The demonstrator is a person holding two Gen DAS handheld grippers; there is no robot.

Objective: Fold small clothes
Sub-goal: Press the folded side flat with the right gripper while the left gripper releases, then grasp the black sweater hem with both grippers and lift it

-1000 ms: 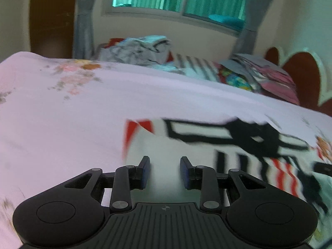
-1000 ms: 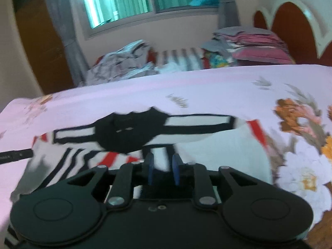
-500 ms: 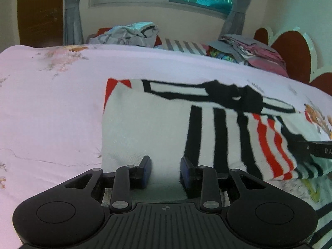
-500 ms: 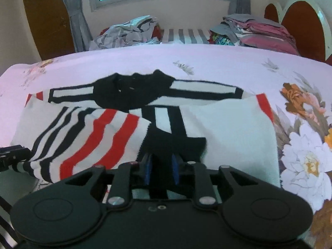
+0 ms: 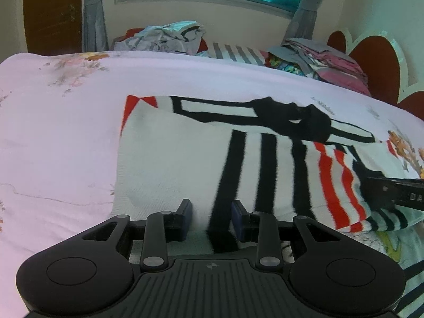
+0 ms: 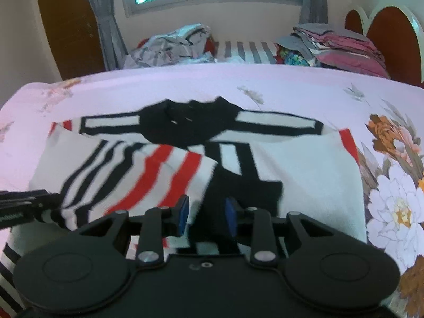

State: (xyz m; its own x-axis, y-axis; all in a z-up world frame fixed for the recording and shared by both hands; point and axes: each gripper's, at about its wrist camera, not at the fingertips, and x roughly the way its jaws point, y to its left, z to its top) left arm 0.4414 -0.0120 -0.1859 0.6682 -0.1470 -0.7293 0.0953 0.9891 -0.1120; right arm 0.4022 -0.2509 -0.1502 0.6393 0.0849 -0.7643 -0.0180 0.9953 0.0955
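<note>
My white knit sweater with black and red stripes (image 6: 304, 175) lies sideways across the pink flowery bed (image 5: 66, 137), collar far. My left gripper (image 5: 211, 218) and right gripper (image 6: 204, 216) sit low, both spread.

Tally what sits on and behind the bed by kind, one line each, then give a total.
Striped sweater spread on the bedsheet: 1
Loose grey clothes heap behind the bed: 1
Folded pink and grey clothes stack behind the bed: 1
Tongs, left and right: 2
Total: 5
</note>
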